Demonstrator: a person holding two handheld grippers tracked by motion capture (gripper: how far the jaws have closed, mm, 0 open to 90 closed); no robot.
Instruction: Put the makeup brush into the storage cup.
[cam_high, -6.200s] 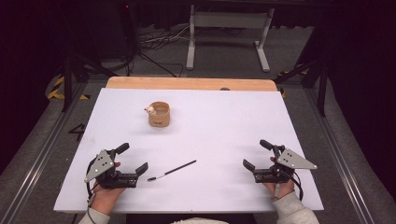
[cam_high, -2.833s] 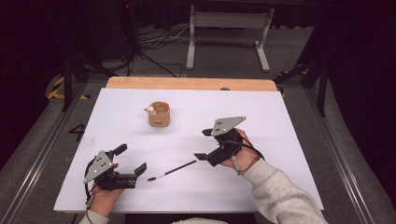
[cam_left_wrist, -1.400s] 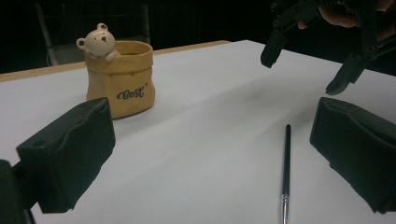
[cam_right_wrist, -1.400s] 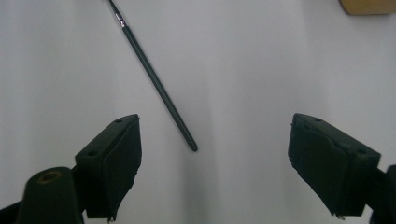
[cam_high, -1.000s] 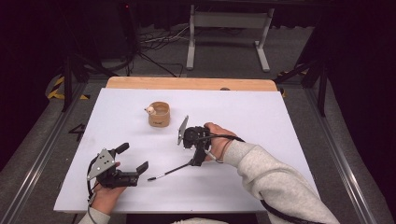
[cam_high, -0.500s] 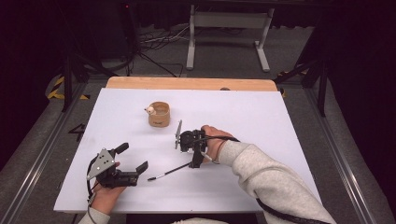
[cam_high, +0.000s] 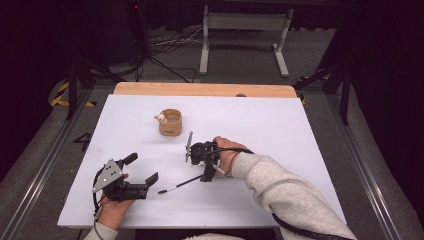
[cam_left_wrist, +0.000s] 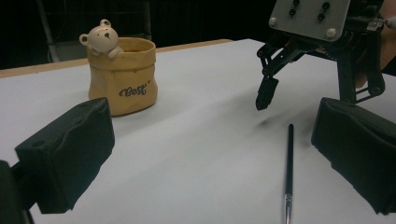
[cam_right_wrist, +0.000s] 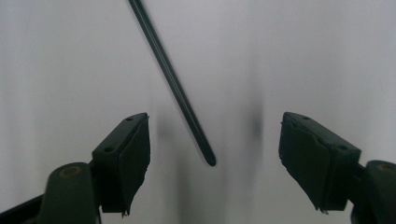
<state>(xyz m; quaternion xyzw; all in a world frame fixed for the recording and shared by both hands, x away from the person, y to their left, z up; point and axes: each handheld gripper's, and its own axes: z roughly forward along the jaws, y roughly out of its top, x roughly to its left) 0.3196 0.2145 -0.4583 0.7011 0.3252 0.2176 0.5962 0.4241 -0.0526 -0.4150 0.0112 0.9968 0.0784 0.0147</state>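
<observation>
A thin black paintbrush (cam_high: 181, 184) lies flat on the white worktop (cam_high: 300, 130), just below the middle of the high view, slanting from a light-tipped end at lower left up to its dark handle end at the right. The right gripper (cam_high: 207, 176) stands over that handle end, pointing down at the sheet, the hand (cam_high: 226, 155) behind it reaching in from the lower right on a grey sleeve (cam_high: 295, 195). In the right gripper view the brush (cam_right_wrist: 170, 81) runs from the top edge down toward the centre, and its rounded handle end sits between the two black jaws; these have just been closing, yet a clear gap remains on each side of the handle, so they are released and nothing is grasped. The left gripper (cam_high: 150, 179) rests at the lower left of the high view, held by a hand (cam_high: 112, 210) coming up from the bottom edge, its jaws spread wide with nothing between them. In the left gripper view the brush (cam_left_wrist: 288, 172) lies at the lower right, its metal ferrule toward the bottom edge, with the right gripper (cam_left_wrist: 289, 100) hanging above its far end at the upper right. A small tan pot (cam_high: 170, 122) with a bear figure (cam_high: 160, 119) on its rim stands above and left of the centre in the high view, well apart from the brush; in the left gripper view the pot (cam_left_wrist: 122, 79) is at the upper left.
</observation>
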